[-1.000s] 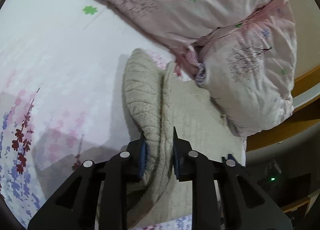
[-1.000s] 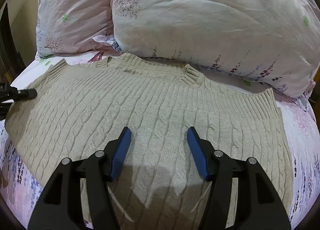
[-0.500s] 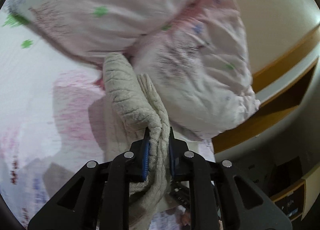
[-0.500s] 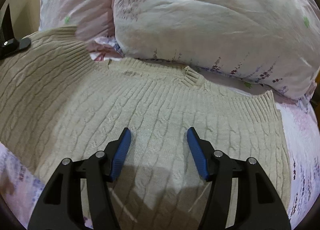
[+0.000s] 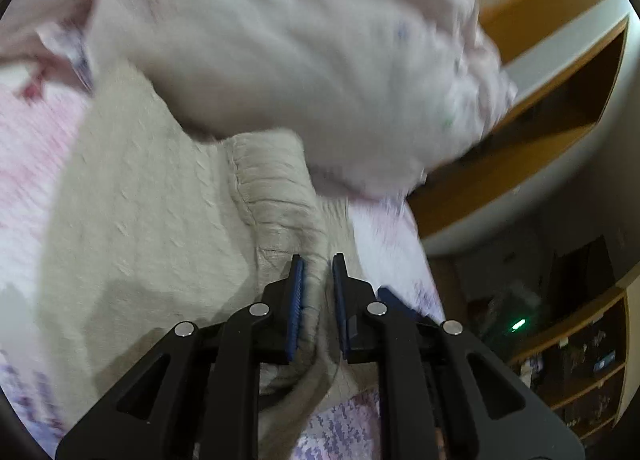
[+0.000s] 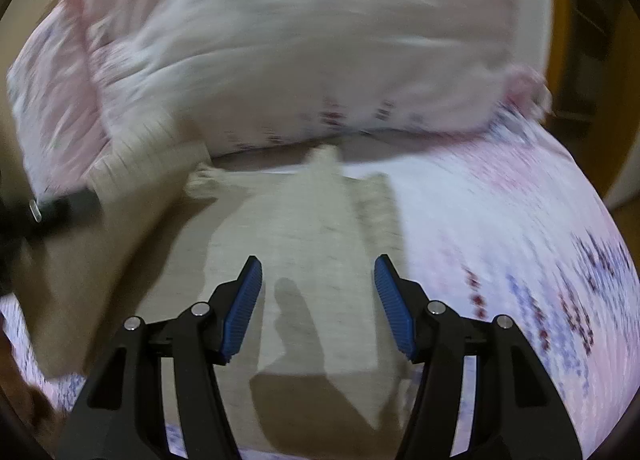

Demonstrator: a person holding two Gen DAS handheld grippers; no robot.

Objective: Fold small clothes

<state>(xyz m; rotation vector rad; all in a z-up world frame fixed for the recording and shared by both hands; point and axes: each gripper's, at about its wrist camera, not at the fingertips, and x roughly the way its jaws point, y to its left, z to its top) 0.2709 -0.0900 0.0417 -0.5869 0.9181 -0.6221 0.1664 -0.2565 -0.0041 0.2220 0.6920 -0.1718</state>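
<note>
**Mid-fold: left tongs carrying the sweater edge across**

Left gripper (image 5: 318, 292) is clenched on a bunched fold of the beige cable-knit sweater (image 5: 160, 219); I see ribbed knit pinched between the blue pads (image 5: 297, 300), with cloth hanging below them. Right gripper (image 6: 318, 300) stands released, nothing between its pads, hovering over the flat part of the knit.

Where the sweater is: on the pink floral bedsheet (image 6: 500, 227), up near the head edge of the bed, its far side touching or tucked just under the pale floral pillows (image 6: 320, 59). In the right wrist view one side is lifted off the sheet, and the left tongs' black tip shows there, at the left of the view. The rest lies flat. Both views are heavily blurred, so I can't tell exactly which part is gripped; the ribbing suggests a hem or cuff.

Step in hand, as I read it: first side fold, pulling one edge over the body of the garment.

Next move calls for:
- bringing the held edge over and down onto the flat panel, aligned with the far side
- letting go only once the cloth rests flat
- right tongs likely needed to pin or smooth the flat panel so it doesn't drag

Risk: the lifted edge catching on the pillows.
</note>
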